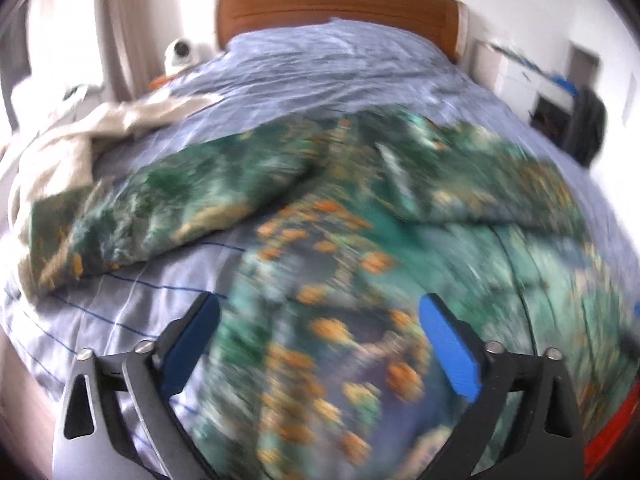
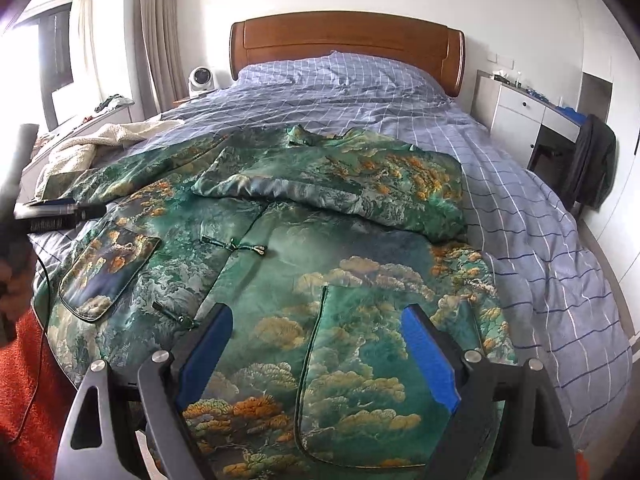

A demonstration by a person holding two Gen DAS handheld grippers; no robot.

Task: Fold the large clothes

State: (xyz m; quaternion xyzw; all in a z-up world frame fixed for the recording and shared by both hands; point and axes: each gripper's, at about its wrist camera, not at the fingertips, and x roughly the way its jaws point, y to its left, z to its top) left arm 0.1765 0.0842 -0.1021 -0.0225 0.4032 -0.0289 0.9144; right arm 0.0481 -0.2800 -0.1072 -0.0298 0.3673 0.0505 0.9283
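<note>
Green jacket (image 2: 280,264) with orange cloud print lies flat, front up, on the bed (image 2: 520,184). One sleeve (image 2: 340,184) folded across chest.

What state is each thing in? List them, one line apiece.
Green printed jacket: spread on the bed, right sleeve folded across the chest, the other sleeve still out to the side.
Cream blanket: crumpled at the bed's edge.
Checked bed cover: laid out, wrinkled.
Left claw: open, empty.
Right claw: open, empty.
</note>
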